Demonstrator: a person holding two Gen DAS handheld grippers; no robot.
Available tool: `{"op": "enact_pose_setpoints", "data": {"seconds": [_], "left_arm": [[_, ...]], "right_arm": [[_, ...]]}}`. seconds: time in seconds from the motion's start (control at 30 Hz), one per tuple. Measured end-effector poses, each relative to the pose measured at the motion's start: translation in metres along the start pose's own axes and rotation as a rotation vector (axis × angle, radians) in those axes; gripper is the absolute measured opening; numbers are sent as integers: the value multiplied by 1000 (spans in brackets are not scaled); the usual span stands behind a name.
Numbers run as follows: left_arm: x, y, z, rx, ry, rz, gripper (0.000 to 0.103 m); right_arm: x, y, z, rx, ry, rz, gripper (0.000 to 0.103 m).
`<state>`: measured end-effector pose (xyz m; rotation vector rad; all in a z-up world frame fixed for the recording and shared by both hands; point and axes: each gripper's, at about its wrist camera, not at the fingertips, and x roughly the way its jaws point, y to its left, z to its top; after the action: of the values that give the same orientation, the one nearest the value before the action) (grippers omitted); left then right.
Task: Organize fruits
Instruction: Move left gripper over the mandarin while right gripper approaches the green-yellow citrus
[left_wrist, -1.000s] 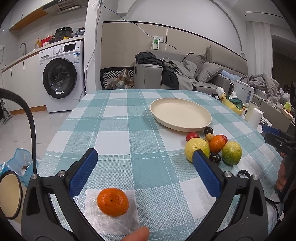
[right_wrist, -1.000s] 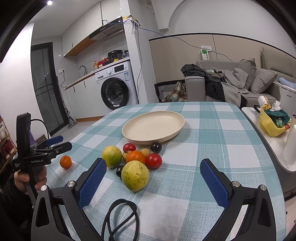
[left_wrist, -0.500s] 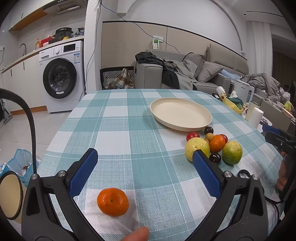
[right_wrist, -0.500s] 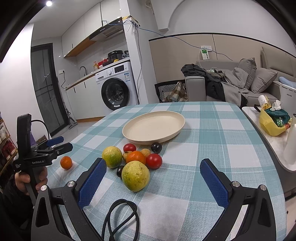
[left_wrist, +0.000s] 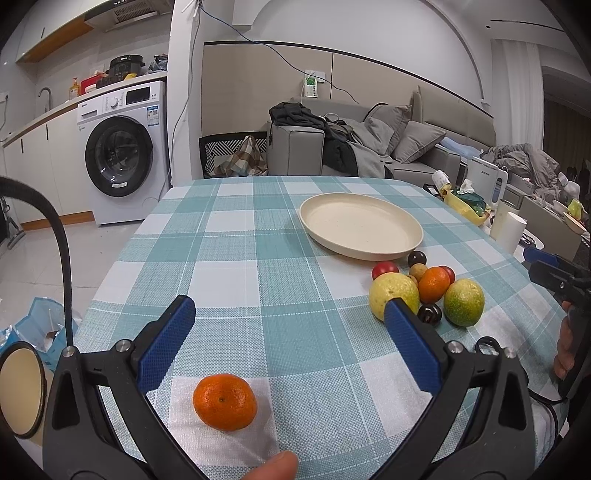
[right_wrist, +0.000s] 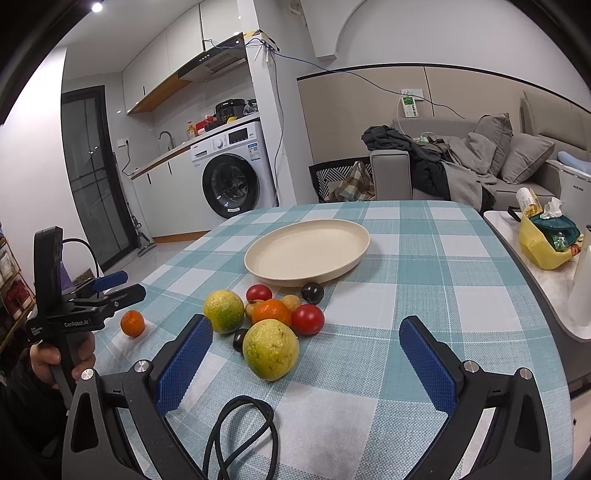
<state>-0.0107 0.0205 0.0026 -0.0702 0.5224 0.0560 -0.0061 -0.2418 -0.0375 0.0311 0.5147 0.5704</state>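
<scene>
Lone small orange mandarin lies just ahead of left tool, between its spread jaws; right tool, also spread, faces the fruit cluster.

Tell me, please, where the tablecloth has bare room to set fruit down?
The cream plate is bare, as is the cloth between the lone mandarin and the fruit cluster. It is crowded right before the plate.

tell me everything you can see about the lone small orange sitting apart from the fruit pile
The small orange is round, bright and dimpled, with a dark dot facing the camera. It rests alone on a white square of the checked tablecloth, between the open left gripper fingers, untouched, well apart from the fruit pile.
</scene>
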Motion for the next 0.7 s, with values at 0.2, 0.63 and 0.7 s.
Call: {"op": "enact_pose_setpoints", "data": {"seconds": [0.2, 0.63, 0.7], "left_arm": [[0, 1, -3, 4, 8, -18, 102], [0, 0, -3, 8, 15, -19, 102], [0, -1, -3, 15, 22, -17, 102]], "right_arm": [[-1, -1, 0, 6, 0, -4, 103], [5, -1, 0, 3, 43, -30, 103], [10, -2, 0, 11, 71, -36, 103]]}}
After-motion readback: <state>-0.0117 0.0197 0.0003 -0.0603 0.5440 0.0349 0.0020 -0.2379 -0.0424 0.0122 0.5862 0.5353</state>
